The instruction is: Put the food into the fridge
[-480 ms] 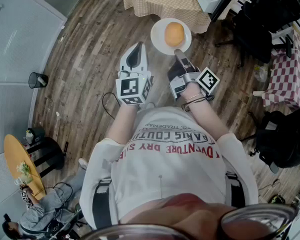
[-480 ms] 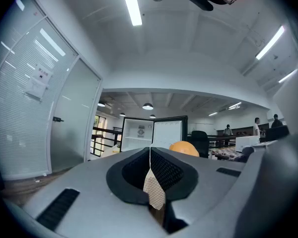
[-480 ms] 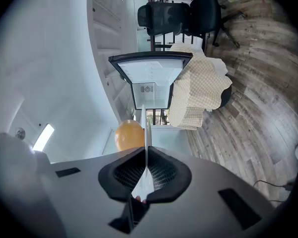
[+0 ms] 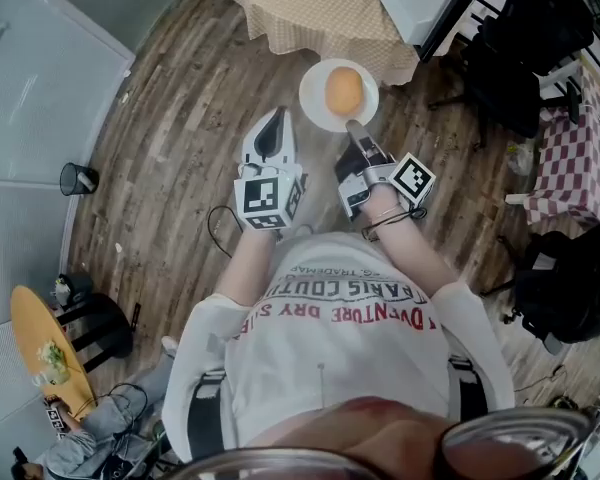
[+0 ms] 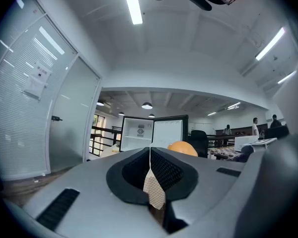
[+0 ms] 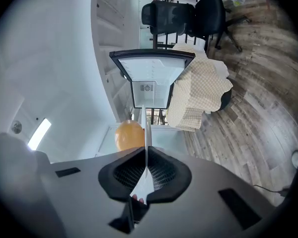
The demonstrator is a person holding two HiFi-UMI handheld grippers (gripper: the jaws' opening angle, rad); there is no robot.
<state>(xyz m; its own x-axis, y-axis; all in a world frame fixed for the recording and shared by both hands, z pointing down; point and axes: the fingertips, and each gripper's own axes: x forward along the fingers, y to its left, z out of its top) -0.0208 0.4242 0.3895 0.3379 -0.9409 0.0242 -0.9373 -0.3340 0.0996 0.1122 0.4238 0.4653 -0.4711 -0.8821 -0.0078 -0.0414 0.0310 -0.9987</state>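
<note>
Between the jaws of my right gripper (image 4: 352,126) sits the near rim of the white plate (image 4: 320,108); they are pinched almost together on that thin edge. Just past the tips, near the plate's middle, rests the round orange food (image 4: 344,90), loose and with nothing to stop it. Beside this gripper, to its left and level with it, my left gripper (image 4: 272,118) has its jaws pressed together on nothing.

One narrow pinch at the rim carries the whole load, so I judge that the plate could sag or twist at the far side, and any tilt would send the food rolling off onto the wood floor (image 4: 180,118). Beyond the plate stands the table with the checked cloth (image 4: 310,8), which I could clip with the plate's edge. Farther ahead the fridge (image 5: 151,132) stands open.

Behind the grippers, my shirt (image 4: 350,303) bears red lettering, of which "ADVENTURE DRY" can be read. Far ahead, a small label on the fridge's inner wall and a paper notice (image 5: 36,81) on the glass partition are too small to read.
</note>
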